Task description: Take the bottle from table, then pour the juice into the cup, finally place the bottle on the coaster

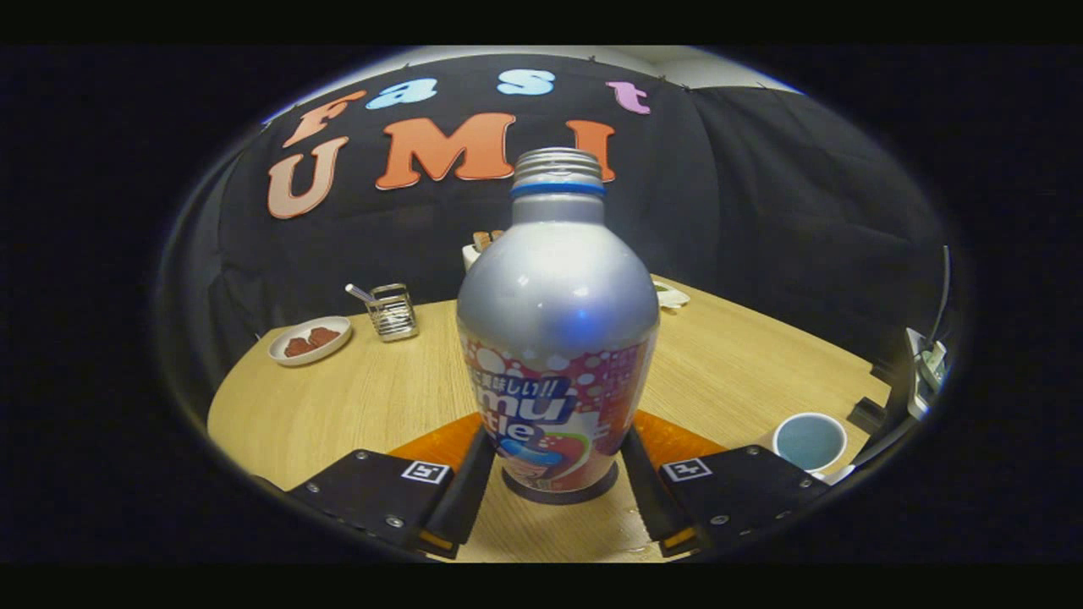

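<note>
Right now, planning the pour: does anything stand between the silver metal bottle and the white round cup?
Nothing visible does. The silver metal bottle stands between the fingers of the gripper, contact unclear; the white round cup sits on the wooden table just past the right-hand finger.

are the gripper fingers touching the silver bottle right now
Touching: in the gripper view both fingers meet the sides of the uncapped silver metal bottle near its base, with no gap showing on either side.
</note>
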### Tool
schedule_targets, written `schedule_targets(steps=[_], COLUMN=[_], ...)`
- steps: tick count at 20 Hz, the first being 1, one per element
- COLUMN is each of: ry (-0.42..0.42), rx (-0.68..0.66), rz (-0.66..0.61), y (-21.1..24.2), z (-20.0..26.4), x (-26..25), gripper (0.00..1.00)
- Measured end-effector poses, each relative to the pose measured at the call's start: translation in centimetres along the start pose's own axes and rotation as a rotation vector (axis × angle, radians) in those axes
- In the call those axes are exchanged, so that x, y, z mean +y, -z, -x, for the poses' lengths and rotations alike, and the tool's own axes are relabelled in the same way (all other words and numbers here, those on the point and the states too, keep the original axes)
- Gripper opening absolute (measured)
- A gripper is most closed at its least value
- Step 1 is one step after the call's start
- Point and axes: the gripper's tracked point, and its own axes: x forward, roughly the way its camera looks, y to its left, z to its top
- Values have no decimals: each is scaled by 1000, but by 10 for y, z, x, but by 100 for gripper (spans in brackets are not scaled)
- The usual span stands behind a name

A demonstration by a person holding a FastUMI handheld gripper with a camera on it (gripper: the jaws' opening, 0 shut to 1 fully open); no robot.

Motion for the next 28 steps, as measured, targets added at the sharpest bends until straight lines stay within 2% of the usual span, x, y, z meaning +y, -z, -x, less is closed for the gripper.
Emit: schedule_targets(steps=[11, 28], ry=[17, 26], rx=[10, 46], rz=[43, 52], y=[33, 50], z=[-26, -17], x=[6, 1], gripper=[77, 82])
